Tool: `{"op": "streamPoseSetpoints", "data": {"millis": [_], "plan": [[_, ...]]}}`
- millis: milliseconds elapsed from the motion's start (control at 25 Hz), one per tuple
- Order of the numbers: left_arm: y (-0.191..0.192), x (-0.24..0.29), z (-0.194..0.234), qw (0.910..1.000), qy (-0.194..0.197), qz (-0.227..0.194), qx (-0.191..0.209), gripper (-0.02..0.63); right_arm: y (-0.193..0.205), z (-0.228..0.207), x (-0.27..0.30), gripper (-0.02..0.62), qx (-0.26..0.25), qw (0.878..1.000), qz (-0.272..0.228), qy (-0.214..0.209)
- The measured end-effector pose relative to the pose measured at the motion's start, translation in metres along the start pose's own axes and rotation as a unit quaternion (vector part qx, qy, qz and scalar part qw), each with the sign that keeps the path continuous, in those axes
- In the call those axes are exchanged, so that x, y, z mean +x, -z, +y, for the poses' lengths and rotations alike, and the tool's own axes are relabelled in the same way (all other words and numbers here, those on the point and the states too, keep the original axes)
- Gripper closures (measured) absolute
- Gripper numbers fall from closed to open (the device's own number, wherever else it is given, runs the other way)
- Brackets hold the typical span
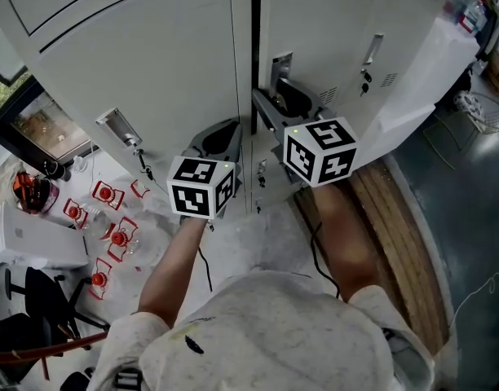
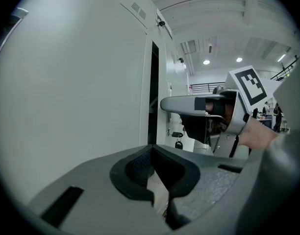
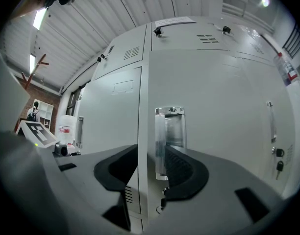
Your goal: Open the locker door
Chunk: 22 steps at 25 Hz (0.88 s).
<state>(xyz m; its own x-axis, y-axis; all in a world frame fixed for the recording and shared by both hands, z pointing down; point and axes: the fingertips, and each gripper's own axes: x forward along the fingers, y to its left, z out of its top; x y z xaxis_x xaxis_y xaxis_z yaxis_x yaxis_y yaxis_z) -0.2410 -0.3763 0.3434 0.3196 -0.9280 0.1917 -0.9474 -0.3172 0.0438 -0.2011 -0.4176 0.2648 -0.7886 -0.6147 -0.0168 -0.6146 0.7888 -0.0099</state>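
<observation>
The locker door looks closed, with its upright metal handle near its left edge. The right claw is spread open with that handle between its jaws, close to the right-hand pad; I cannot tell if they touch. Left of the handle, the left claw is pinched together and empty, before the dark seam beside the neighbouring door.
</observation>
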Motion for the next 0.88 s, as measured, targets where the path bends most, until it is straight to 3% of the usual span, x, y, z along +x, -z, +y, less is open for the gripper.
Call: {"op": "streamPoseSetpoints", "data": {"millis": [600, 880], "plan": [[0.002, 0.000, -0.036, 0.9999, 0.012, 0.002, 0.003, 0.598, -0.002, -0.001, -0.045, 0.434, -0.003, 1.000, -0.011, 0.016], [-0.003, -0.002, -0.058, 0.9999, 0.009, 0.001, 0.011, 0.599, -0.003, -0.008, -0.065, 0.470, -0.002, 1.000, -0.012, 0.010]]}}
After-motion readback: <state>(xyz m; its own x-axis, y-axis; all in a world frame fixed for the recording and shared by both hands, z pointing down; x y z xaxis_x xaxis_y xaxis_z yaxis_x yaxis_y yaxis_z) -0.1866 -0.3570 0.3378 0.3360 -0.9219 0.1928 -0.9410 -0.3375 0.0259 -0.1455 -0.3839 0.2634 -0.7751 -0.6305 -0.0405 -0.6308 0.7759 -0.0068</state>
